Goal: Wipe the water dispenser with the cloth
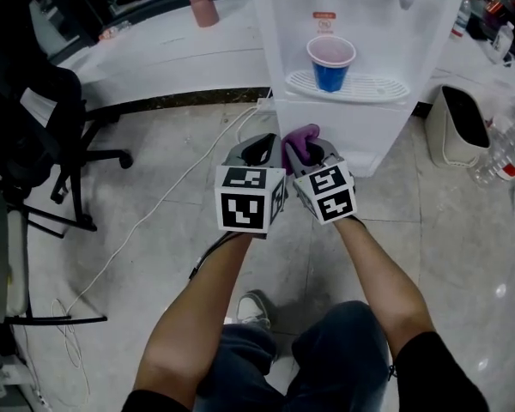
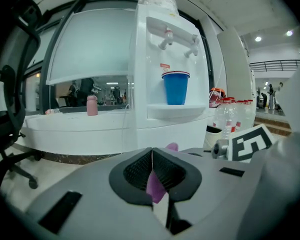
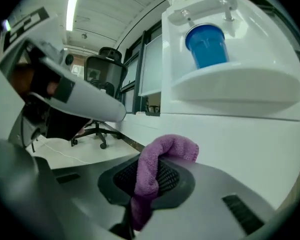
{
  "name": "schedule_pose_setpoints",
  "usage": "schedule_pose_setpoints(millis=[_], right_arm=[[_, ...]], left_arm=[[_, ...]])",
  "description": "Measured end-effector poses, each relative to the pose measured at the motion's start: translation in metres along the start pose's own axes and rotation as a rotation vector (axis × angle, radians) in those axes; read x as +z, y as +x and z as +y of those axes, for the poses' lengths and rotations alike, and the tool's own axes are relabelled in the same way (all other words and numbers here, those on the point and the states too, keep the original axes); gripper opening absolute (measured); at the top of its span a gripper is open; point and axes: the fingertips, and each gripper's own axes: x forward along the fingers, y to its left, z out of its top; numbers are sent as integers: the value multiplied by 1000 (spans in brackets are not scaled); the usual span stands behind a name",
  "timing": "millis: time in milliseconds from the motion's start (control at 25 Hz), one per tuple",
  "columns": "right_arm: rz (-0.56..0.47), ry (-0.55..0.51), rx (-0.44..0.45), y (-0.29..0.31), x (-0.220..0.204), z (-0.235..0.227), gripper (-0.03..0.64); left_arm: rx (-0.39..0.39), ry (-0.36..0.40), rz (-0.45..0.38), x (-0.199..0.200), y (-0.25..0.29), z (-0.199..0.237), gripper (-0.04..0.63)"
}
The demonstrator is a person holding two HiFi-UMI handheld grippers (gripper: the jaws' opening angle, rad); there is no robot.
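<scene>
The white water dispenser (image 1: 343, 123) stands straight ahead, with a blue cup (image 1: 330, 63) on its drip tray. Both grippers hover side by side in front of its lower panel. The purple cloth (image 1: 299, 144) is bunched between them. My right gripper (image 1: 313, 144) is shut on the cloth (image 3: 162, 156), which curls over the jaw tips close to the dispenser (image 3: 230, 129). My left gripper (image 1: 259, 142) is shut too, with a strip of cloth (image 2: 155, 186) pinched between its pads. The left gripper view shows the dispenser (image 2: 160, 129) and cup (image 2: 175, 88) a little farther off.
A black office chair (image 1: 34, 136) stands at the left. A white cable (image 1: 154, 204) trails across the tiled floor. Right of the dispenser are a white bin (image 1: 459, 127) and plastic bottles (image 1: 506, 153). A pink bottle (image 1: 204, 9) sits on the white ledge behind.
</scene>
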Motion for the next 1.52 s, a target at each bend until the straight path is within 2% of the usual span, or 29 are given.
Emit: schedule_pose_setpoints(millis=[240,600,960,1520], right_arm=[[61,-42,-4,40,-33,19,43],[131,-12,-25,56,-74,12,43],[150,7,-87,24,-95,-25,43],[221,27,-244,-52,-140,-118,43]], left_arm=[[-15,28,16,-8,-5,1,28],[-11,12,24,-16,-6,14,28],[-57,34,24,-13,14,-8,28],[-133,52,27,-8,44,-55,28]])
